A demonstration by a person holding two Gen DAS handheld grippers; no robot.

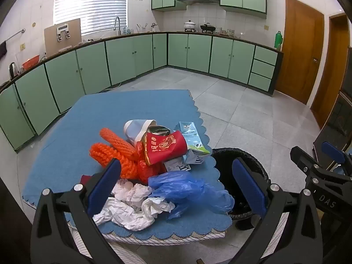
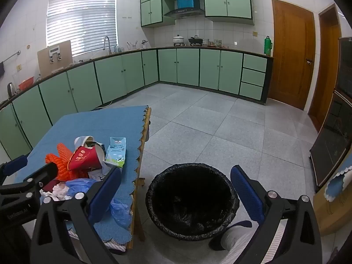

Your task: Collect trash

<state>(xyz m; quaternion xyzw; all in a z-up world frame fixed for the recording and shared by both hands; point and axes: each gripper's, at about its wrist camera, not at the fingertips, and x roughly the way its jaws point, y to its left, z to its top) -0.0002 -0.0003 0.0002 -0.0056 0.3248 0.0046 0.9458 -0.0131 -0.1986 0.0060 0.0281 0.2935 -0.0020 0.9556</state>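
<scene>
Nothing collected: as far as you can see, the whole heap still lies on the tabletop [image 1: 66, 118]; the bin looks empty, though its black inside is too dark to be sure.
Left hand-held gripper [image 1: 176, 189]: your jaws stand wide apart, empty, hovering over the near end of the heap.
Net [image 1: 114, 151]: orange foam mesh at the heap's left, partly under the red cup.
Tissues [image 1: 132, 206]: crumpled white paper nearest you, lying between your left fingers in that view.
Cups: a red cup [image 1: 165, 147] on its side, resting against a white cup [image 1: 136, 129] behind it.
Blue bag [image 1: 189, 189]: thin plastic, just right of the tissues, close to the tabletop's edge.
Cartons: a milk carton [image 1: 191, 138] at the heap's right, a smaller one [image 1: 176, 165] below it.
Bin [image 2: 193, 202]: black-lined, on the floor just beside the tabletop's right edge.
Right hand-held gripper [image 2: 176, 195]: jaws wide apart, empty, aimed over the bin.
Left to do: every piece, by my judgement; tissues or bag look like the easiest first picks.
Surface: a blue scalloped cloth covers the tabletop.
Room: kitchen with green cabinets [image 2: 189, 68], grey tiled floor [image 2: 220, 127], wooden door [image 2: 290, 55] at right.
</scene>
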